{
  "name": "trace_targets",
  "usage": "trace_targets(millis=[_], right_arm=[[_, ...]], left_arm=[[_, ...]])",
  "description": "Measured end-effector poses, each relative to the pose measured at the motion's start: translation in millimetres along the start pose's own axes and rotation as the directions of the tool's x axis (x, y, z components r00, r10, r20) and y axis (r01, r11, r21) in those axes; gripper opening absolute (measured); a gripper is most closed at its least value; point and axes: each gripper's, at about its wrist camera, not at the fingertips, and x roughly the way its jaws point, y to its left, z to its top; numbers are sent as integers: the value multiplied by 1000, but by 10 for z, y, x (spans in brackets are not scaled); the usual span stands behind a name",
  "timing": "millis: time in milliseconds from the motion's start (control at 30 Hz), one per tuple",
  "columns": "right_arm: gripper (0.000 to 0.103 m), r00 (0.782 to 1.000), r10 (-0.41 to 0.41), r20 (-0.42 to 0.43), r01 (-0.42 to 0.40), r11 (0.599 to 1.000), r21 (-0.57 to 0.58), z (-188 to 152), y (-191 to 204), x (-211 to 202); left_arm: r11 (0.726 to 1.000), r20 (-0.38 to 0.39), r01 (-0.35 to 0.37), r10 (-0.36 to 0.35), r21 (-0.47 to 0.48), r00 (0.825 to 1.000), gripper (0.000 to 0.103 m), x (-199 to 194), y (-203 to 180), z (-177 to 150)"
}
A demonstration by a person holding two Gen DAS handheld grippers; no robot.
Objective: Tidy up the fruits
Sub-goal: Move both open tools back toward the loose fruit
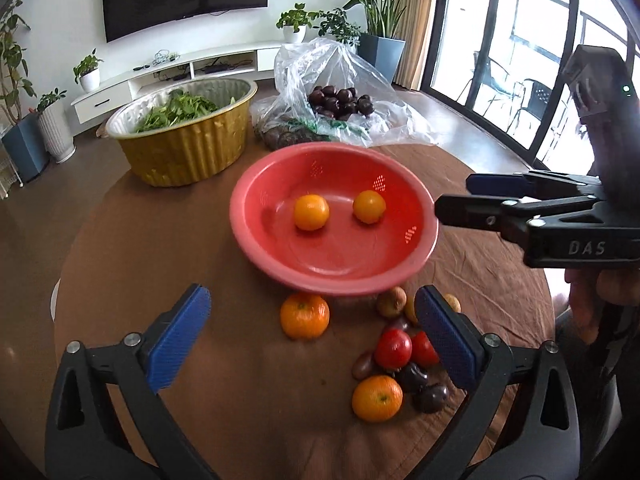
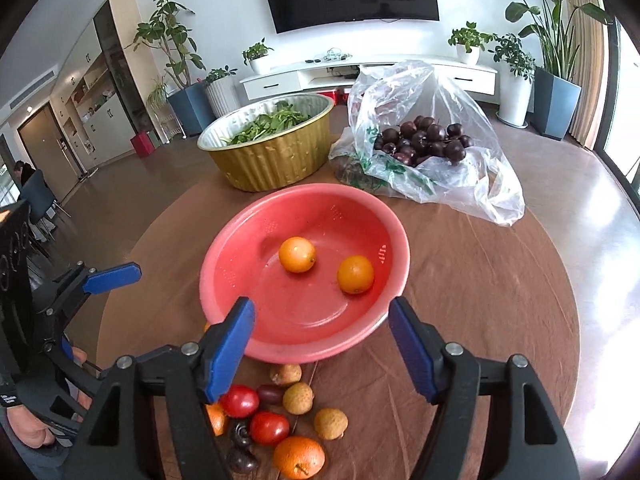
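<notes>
A red colander bowl [image 1: 240, 216] [image 2: 224, 264] stands mid-table with two oranges [image 1: 311, 212] [image 2: 297, 254] lying apart inside it. In front of it lie loose fruits: an orange [image 1: 305, 316], another orange [image 1: 377, 398] [image 2: 299, 457], two red tomatoes [image 1: 393, 348] [image 2: 269, 428], several lychees [image 2: 298, 398] and dark fruits [image 1: 431, 398]. My left gripper [image 1: 313, 293] is open and empty, above the loose fruit at the bowl's near rim. My right gripper [image 2: 321, 305] [image 1: 454, 196] is open and empty too, over the near part of the bowl.
A gold foil basin of leafy greens [image 1: 188, 152] [image 2: 272, 160] stands behind the bowl. Beside it lies a clear plastic bag of dark round fruit [image 1: 340, 102] [image 2: 424, 140]. A brown cloth [image 1: 240, 400] covers the round table. A person [image 2: 24, 176] sits far off at the left.
</notes>
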Motion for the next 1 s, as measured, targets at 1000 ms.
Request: trace_targets(millis=[1000], right_arm=[[64,998,27,-61,-21,996,85,-1087,70,-247]], left_arm=[[995,-121,41,-29,91,992,94,150,-141,-573]])
